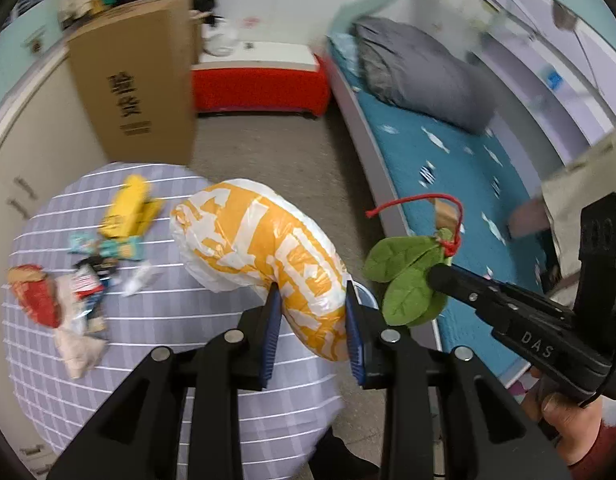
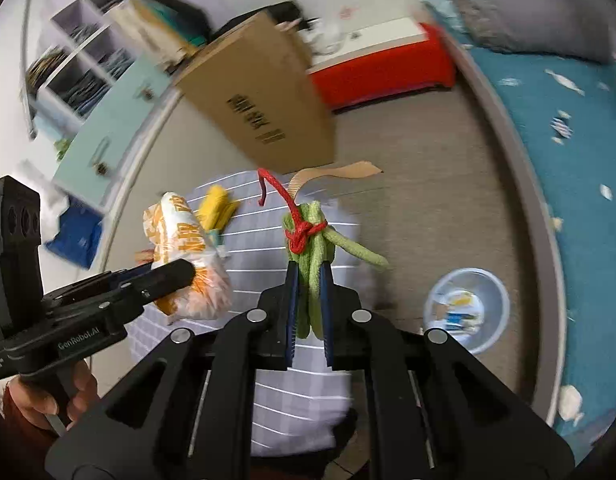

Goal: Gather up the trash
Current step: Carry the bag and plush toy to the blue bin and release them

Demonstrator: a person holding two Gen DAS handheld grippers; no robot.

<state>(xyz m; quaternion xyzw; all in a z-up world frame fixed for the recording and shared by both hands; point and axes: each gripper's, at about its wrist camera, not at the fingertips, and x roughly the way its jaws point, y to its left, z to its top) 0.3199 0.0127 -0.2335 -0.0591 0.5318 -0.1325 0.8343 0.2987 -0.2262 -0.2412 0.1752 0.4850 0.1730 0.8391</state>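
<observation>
My left gripper (image 1: 311, 292) is shut on a crumpled orange-and-white plastic bag (image 1: 260, 240), which sticks up and forward from its blue pads above the table. The right gripper (image 2: 309, 270) is shut on the stems of a green leafy bunch (image 2: 313, 248) tied with red string (image 2: 304, 232). In the left wrist view the leaves (image 1: 403, 280) hang at the right gripper's (image 1: 435, 276) tip, over the bed's edge. The right wrist view shows the left gripper (image 2: 186, 270) with the bag (image 2: 180, 236) to its left. A pale bin (image 2: 465, 308) holding scraps stands on the floor at lower right.
A round table with a lilac checked cloth (image 1: 156, 320) carries a yellow packet (image 1: 128, 208), a teal wrapper (image 1: 108, 246), a red wrapper (image 1: 36, 296) and paper scraps. A tall cardboard box (image 1: 136, 80), a red chest (image 1: 260, 86) and a bed with a teal sheet (image 1: 447, 168) surround the floor.
</observation>
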